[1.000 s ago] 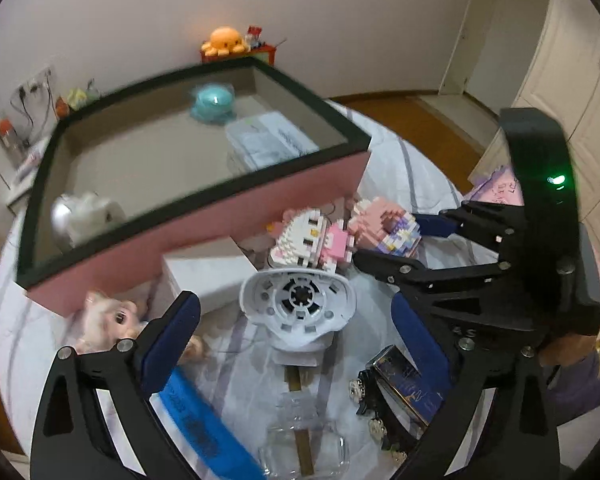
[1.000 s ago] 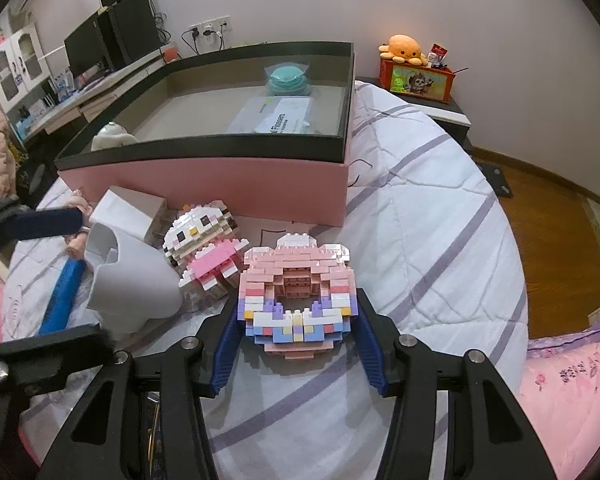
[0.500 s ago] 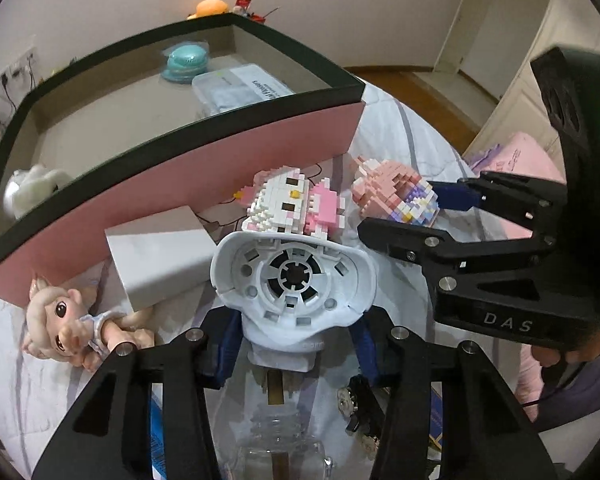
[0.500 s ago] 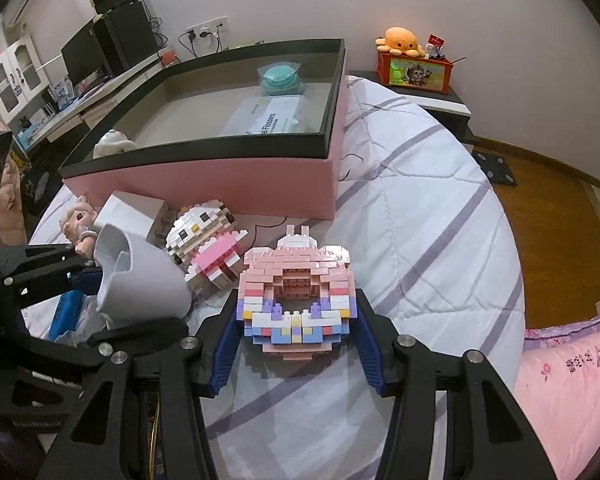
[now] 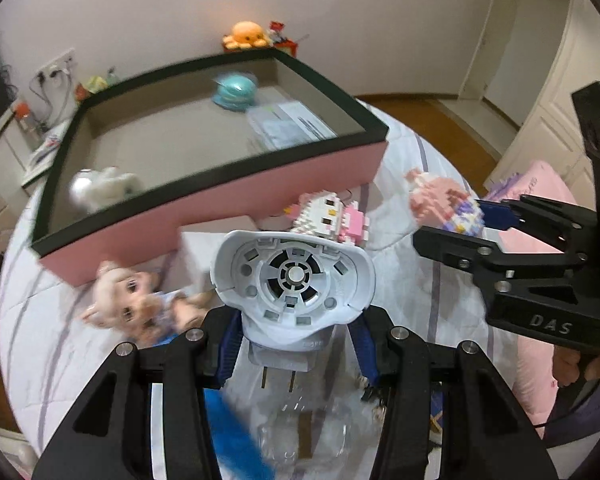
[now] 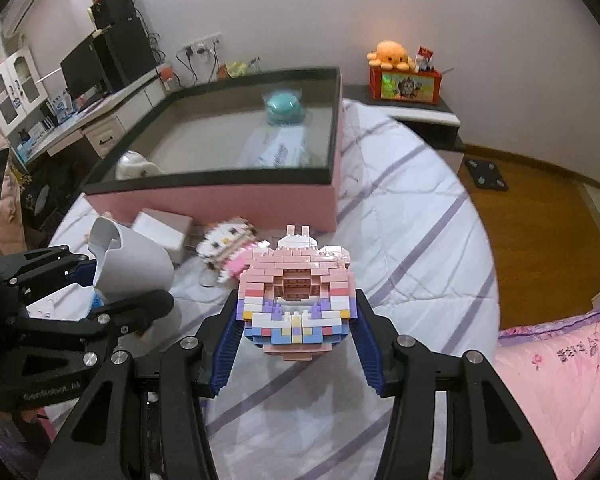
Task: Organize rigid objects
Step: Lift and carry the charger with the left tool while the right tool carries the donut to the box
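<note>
Now left gripper [image 5: 296, 344] clamps white plug-in device [image 5: 294, 284]; right gripper [image 6: 296, 334] clamps pink brick donut [image 6: 296, 304], both raised before pink box [image 6: 220, 196].

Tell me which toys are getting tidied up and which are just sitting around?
Being tidied: white plug-in device in the left gripper; pink brick doughnut in the right gripper; pink storage box.

Lying about: brick kitty, doll, orange octopus plush.

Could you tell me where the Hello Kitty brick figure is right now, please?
The Hello Kitty figure lies on the bed just in front of the pink box, between the small white box and the held brick donut.
</note>
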A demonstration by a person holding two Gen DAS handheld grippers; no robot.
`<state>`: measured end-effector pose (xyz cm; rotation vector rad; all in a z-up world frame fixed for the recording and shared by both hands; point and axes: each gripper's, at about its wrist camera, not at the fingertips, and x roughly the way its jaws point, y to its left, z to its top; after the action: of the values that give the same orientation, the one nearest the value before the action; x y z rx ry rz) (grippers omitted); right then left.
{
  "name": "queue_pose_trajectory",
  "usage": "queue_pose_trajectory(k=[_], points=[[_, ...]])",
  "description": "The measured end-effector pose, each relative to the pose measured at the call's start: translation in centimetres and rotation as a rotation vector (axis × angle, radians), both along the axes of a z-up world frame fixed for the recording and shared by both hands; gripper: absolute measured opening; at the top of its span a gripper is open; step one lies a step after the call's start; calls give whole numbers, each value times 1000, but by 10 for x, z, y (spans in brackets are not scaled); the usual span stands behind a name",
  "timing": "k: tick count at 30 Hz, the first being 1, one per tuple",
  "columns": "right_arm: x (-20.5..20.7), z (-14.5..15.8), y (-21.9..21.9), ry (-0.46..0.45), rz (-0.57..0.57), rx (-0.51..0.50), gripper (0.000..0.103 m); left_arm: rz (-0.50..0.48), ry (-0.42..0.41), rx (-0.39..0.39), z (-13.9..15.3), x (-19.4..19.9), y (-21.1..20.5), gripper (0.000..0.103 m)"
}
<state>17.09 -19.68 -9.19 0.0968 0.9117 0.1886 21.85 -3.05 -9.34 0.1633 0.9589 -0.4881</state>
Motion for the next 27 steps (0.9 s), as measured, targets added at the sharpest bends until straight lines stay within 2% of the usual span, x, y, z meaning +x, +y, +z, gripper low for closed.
queue_pose_trajectory(k=[4,8,10,19,27], points=[[-17,19,7,-45,-4,10,53,87,-56,-3,18,-15,19,48],[-38,41,9,-95,-9,71,53,202,-117,-2,37,-30,42,48],[-48,51,14,-126,-8,61,53,253,-156,-11,49,-42,56,48],[-93,87,30,-234,30,61,53,442,-367,54,96,-97,77,48],[-121,104,35,-310,50,50,53,489,-434,27,112,-133,82,49]])
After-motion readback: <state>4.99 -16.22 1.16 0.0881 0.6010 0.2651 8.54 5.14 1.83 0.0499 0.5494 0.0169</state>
